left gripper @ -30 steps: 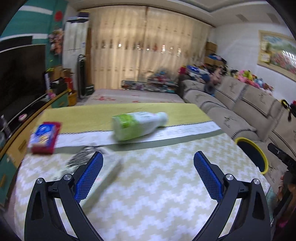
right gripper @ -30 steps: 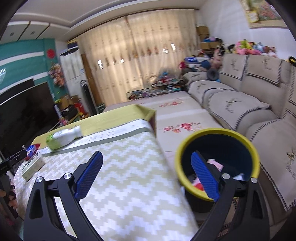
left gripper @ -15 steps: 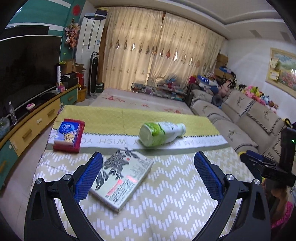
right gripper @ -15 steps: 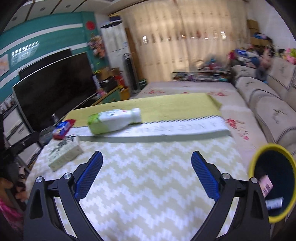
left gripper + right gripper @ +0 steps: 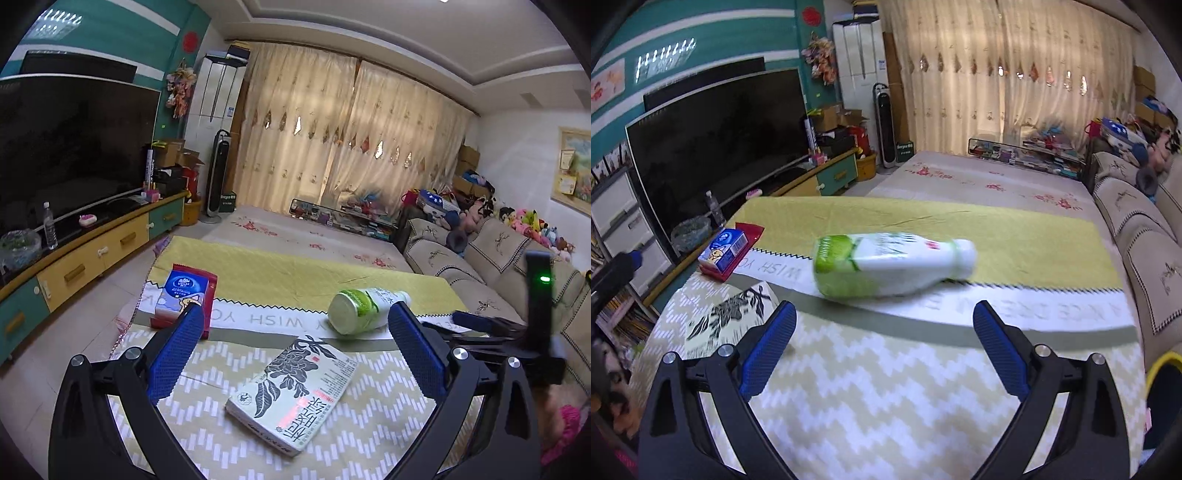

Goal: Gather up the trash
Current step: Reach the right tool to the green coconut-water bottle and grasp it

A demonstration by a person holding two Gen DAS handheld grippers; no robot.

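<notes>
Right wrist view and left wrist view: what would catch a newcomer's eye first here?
The green-and-white plastic bottle lying on its side across the tablecloth's lettered white band, straight ahead of the open right gripper. Nearer, a book with an ink-flower cover lies flat between the fingers of the open left gripper, and a blue tissue pack on a red wrapper sits at the table's far-left corner.

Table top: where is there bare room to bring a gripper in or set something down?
Free: the zigzag cloth in front of the open right gripper, between the book and the bin; also the yellow strip behind the bottle. Crowded: the far left corner, where the tissue pack sits by the book, near the open left gripper.
</notes>
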